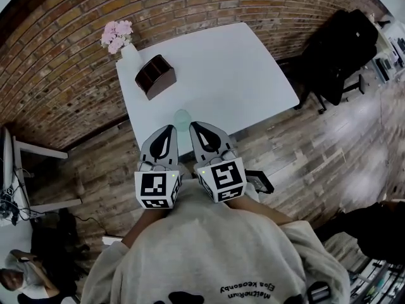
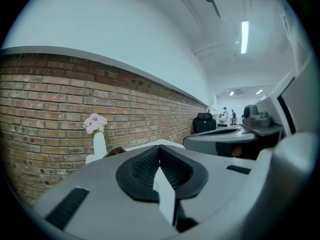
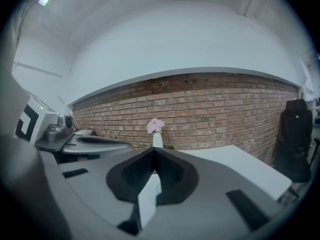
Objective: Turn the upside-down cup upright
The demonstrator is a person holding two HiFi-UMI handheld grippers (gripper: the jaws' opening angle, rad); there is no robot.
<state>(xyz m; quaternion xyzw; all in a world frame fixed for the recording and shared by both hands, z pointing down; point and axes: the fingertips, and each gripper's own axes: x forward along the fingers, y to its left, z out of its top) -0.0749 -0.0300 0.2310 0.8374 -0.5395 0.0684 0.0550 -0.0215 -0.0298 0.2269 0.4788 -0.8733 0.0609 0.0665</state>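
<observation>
A small pale translucent cup stands on the white table close to its near edge; from above I cannot tell which way up it is. My left gripper and right gripper hover side by side just short of the cup, one to each side, touching nothing. Both point almost level toward the brick wall. The left gripper is shut with nothing between its jaws. The right gripper is also shut and empty. The jaws hide most of the table in both gripper views.
A white vase of pink flowers and a dark brown box stand at the table's far left corner. A black office chair sits right of the table. Wooden floor lies under my arms, and a person sits at lower left.
</observation>
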